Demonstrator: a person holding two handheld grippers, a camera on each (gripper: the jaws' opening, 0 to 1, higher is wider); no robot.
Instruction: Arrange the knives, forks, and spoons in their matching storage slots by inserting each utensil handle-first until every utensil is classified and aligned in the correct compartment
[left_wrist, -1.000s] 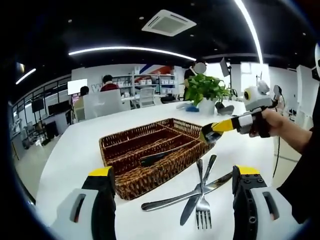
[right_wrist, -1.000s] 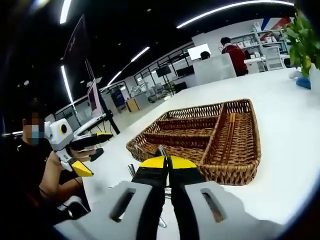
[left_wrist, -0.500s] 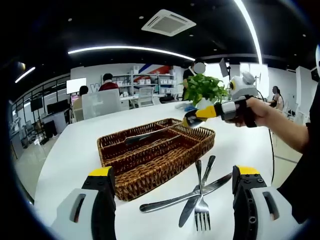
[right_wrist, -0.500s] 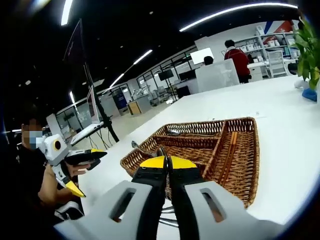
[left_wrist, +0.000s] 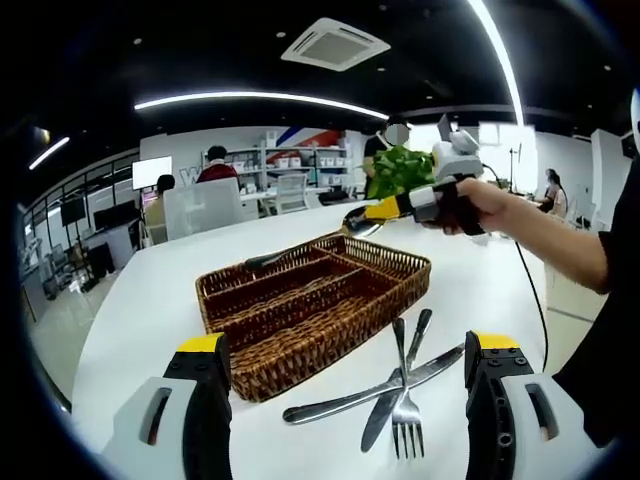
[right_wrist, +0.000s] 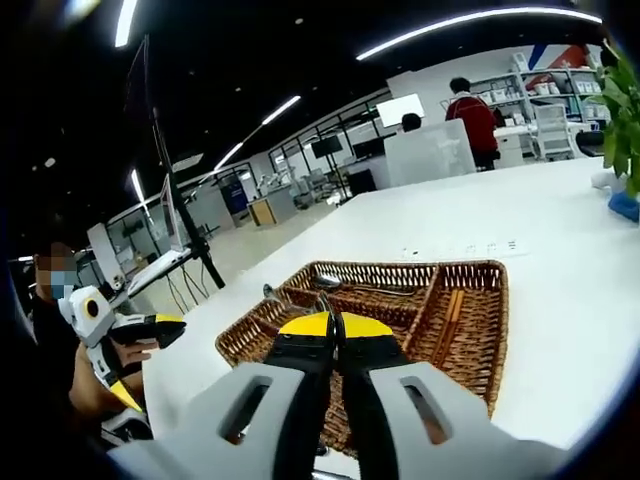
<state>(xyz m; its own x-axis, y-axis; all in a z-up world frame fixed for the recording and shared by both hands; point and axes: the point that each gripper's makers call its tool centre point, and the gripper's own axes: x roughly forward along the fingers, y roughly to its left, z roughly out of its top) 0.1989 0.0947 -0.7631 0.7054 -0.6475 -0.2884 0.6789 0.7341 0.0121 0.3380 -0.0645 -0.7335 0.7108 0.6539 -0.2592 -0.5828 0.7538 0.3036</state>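
Potted plant (left_wrist: 400, 172) stands beyond wicker tray (left_wrist: 310, 305)

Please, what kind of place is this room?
Probably an open-plan office or lab: a large white table carrying a wicker tray, shelves and a monitor behind, and a ceiling air-conditioning unit overhead.

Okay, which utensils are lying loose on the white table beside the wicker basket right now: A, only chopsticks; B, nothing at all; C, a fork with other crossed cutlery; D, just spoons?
C: in the left gripper view a fork lies crossed with other cutlery on the table by the basket.
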